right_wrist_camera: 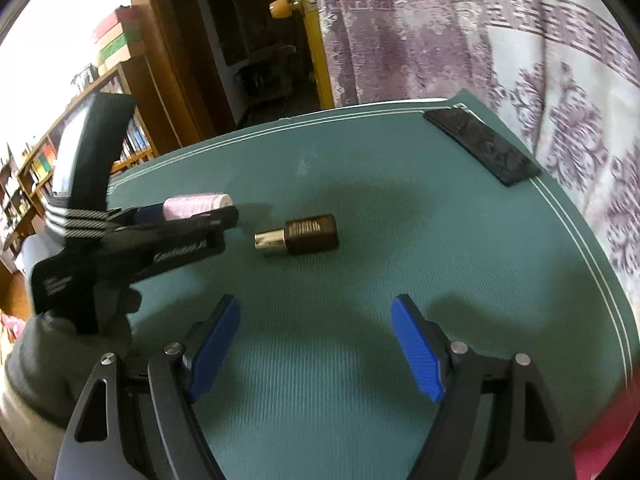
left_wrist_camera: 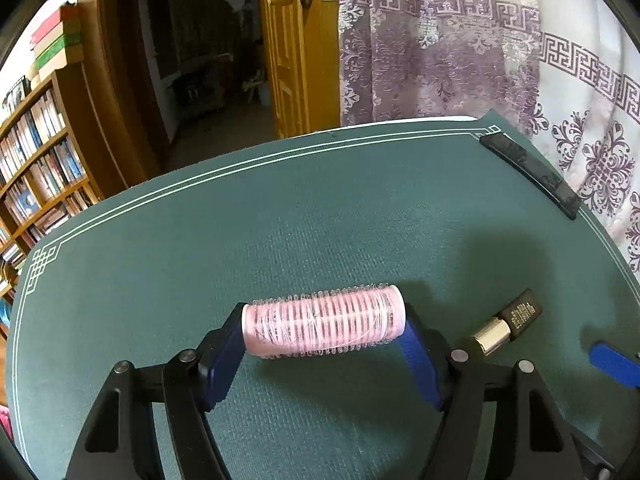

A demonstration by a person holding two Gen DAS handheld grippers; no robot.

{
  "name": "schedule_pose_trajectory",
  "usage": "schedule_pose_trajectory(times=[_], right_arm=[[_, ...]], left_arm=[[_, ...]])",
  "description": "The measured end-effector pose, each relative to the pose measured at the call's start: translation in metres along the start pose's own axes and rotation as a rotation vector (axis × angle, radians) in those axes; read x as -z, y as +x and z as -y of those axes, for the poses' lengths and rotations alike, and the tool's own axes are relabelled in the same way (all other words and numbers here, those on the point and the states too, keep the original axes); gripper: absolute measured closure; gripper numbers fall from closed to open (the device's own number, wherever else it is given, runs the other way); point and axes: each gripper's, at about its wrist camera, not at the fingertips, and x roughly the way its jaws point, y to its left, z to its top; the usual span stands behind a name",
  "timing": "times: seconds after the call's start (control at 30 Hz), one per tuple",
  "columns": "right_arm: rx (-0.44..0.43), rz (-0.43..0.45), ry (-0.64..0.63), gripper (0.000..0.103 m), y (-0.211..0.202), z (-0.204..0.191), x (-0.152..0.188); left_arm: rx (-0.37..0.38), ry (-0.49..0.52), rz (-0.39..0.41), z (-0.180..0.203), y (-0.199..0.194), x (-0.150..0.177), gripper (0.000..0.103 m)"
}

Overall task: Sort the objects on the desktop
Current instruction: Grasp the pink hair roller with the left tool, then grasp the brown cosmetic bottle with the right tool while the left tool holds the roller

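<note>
Your work surface is the teal-green felt mat (left_wrist_camera: pixel 320 208) with a thin white double border line and a knot pattern at its corner; everything below is placed against that mat. Beyond its far edge the mat gives way to a dark open doorway and a yellow wooden door (left_wrist_camera: pixel 288 60), with a white-and-purple patterned curtain (left_wrist_camera: pixel 460 48) hanging close along the far-right edge and a wooden bookshelf (left_wrist_camera: pixel 36 168) off the left edge. The middle and far-left of the mat lie bare, so you have free room there.

At the mat's far-right corner a flat black rectangular slab (left_wrist_camera: pixel 532 172) lies along the border line, close to the edge.

Your left gripper (left_wrist_camera: pixel 324 330), with black arms and blue pads, sits over the near-middle of the mat. Its jaws pinch a pink ribbed cylindrical hair roller (left_wrist_camera: pixel 324 326) end to end, one pad against each end, the roller lying crosswise.

Your right gripper (right_wrist_camera: pixel 316 344) hangs over the near-right part of the mat with its blue fingers (right_wrist_camera: pixel 214 344) spread wide and nothing between them; bare felt shows in the gap.

Just right of the roller, toward the mat's right edge, a small dark-brown tube with a shiny gold cap (right_wrist_camera: pixel 300 236) lies on its side, apart from both grippers
</note>
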Motion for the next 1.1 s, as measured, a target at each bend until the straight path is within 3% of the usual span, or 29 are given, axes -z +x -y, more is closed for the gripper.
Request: schedule_pose_trajectory(times=[0.67,0.87,1.1], right_arm=[[0.039,-0.044,-0.074,0.022,0.049,-0.020,-0.033],[0.084,-0.040,-0.095,0.039,0.049,-0.023,-0.033],[0.082,-0.039,-0.098,0.039,0.047,-0.022,-0.031]], left_arm=[[-0.025,-0.060,-0.003,-0.015,0.000,0.003,0.029],[-0.020,-0.065,-0.009,-0.016,0.000,0.004,0.029],[0.002,-0.075,-0.016,-0.021,-0.001,0.007,0.029]])
